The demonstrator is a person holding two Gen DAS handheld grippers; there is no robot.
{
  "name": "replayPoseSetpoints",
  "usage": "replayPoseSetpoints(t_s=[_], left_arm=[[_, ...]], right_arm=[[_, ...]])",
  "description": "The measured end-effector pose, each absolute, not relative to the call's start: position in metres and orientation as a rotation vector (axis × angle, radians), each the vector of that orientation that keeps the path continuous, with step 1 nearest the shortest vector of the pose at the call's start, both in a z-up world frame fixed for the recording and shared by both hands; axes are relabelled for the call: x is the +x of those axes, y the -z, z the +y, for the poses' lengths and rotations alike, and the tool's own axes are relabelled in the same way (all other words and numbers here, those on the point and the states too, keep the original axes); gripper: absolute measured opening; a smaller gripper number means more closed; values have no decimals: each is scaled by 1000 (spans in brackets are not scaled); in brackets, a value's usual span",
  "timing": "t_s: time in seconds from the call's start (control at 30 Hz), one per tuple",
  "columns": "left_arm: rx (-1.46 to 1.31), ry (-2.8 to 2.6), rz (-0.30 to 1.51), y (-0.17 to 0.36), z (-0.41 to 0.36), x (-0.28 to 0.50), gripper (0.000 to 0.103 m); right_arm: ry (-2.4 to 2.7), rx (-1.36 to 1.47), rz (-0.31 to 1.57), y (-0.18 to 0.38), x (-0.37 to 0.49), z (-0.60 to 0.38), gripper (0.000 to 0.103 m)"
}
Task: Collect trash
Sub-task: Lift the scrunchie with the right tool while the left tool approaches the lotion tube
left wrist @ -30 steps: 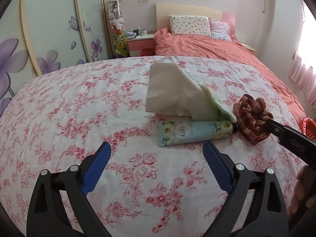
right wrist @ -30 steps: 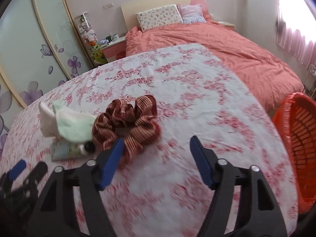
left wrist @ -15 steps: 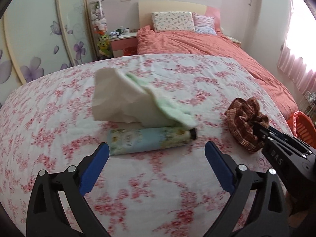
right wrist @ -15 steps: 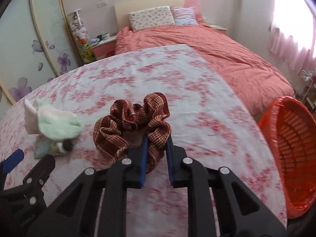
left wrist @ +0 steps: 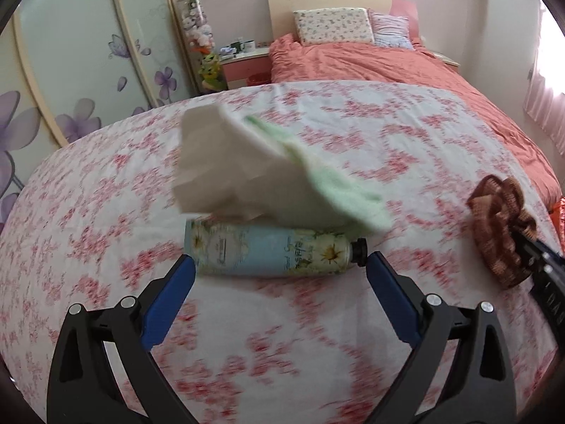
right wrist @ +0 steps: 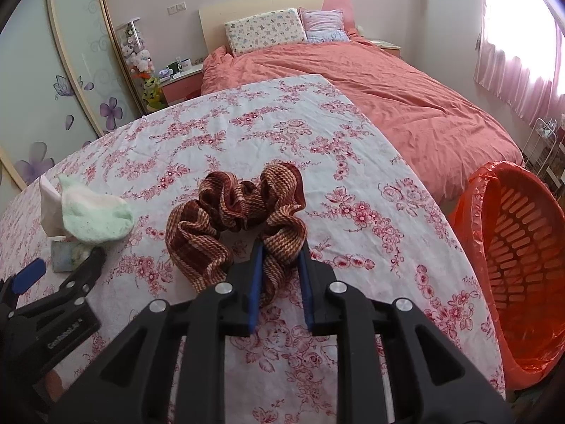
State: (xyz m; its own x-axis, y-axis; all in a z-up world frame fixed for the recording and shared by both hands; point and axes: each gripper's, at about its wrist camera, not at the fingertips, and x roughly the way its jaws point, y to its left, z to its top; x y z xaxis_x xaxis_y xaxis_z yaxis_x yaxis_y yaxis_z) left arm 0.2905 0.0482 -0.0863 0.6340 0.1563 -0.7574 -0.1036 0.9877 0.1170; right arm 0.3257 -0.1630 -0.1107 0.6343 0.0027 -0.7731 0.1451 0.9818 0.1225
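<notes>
A brown striped scrunchie [right wrist: 236, 219] lies on the floral tablecloth, and my right gripper [right wrist: 280, 268] is shut on its near edge. It also shows at the right of the left wrist view [left wrist: 501, 233]. A pale blue flowered tube [left wrist: 268, 252] lies on its side in front of a white tissue [left wrist: 219, 162] and a pale green sock [left wrist: 328, 183]. My left gripper [left wrist: 279, 275] is open, its blue pads on either side of the tube's ends. The sock [right wrist: 93, 217] and tissue also show in the right wrist view.
An orange basket lined with an orange bag [right wrist: 512, 265] stands off the table's right edge. A bed with a salmon duvet [right wrist: 370, 84] lies behind the table. A nightstand [left wrist: 243, 60] and a flowered wardrobe [left wrist: 70, 81] stand at the back left.
My right gripper closed on the scrunchie. My left gripper moved in toward the tube, which now sits between its pads.
</notes>
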Motion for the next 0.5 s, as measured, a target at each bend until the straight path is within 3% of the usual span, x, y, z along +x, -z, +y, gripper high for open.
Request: replayPoseSetpoints(t_s=[0.3,0.5], left_arm=[[-11,-226,899,89,115,262,97],[-85,-130,835,74,121,251,97]], right_arm=[[86,164,883,111,326,-161,20],[90,149,897,112,329,-156,23]])
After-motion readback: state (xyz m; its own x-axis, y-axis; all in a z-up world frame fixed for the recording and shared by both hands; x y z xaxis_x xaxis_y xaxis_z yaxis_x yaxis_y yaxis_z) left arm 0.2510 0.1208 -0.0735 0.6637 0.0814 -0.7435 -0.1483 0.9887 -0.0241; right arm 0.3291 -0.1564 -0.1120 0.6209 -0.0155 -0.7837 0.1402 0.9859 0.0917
